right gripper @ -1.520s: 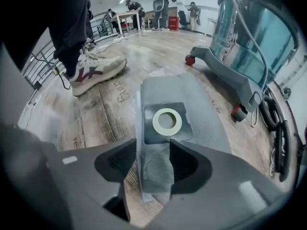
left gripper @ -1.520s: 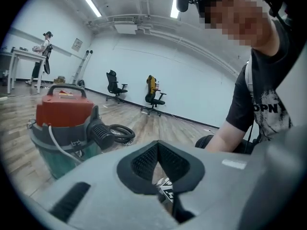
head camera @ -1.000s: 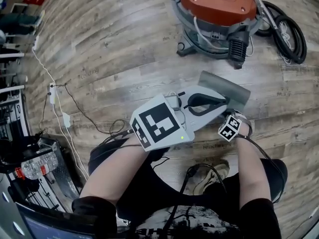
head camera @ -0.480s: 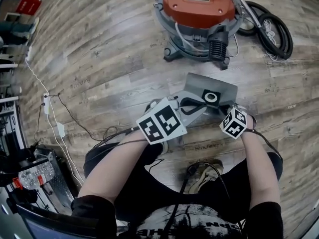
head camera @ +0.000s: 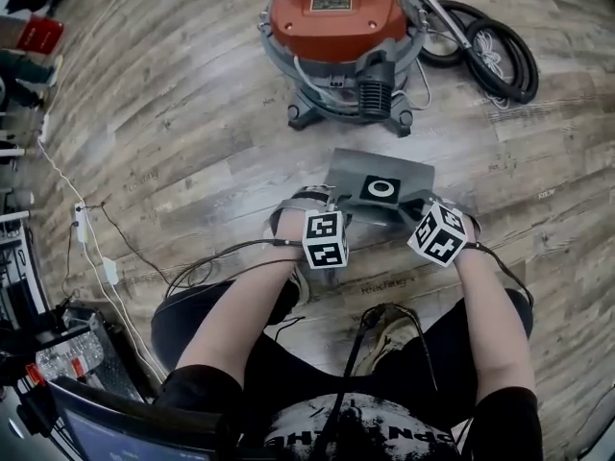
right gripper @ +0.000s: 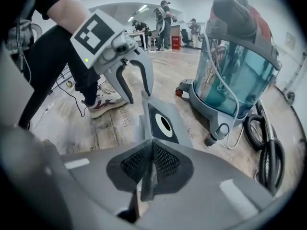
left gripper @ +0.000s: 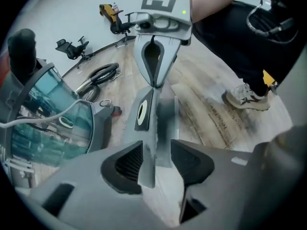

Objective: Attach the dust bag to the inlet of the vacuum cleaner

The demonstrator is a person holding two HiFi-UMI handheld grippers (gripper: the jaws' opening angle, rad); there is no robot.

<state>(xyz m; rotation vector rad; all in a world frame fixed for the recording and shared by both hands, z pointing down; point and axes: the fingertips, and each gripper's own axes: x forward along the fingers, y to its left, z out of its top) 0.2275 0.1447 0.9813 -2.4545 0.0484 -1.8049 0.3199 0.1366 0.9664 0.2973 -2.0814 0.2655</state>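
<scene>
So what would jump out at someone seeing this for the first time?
A flat grey dust bag with a black, white-ringed collar hangs over the wood floor at centre: right gripper clamped on it, left gripper just opened, jaws astride its edge. Beyond stands the orange-topped vacuum cleaner.
</scene>
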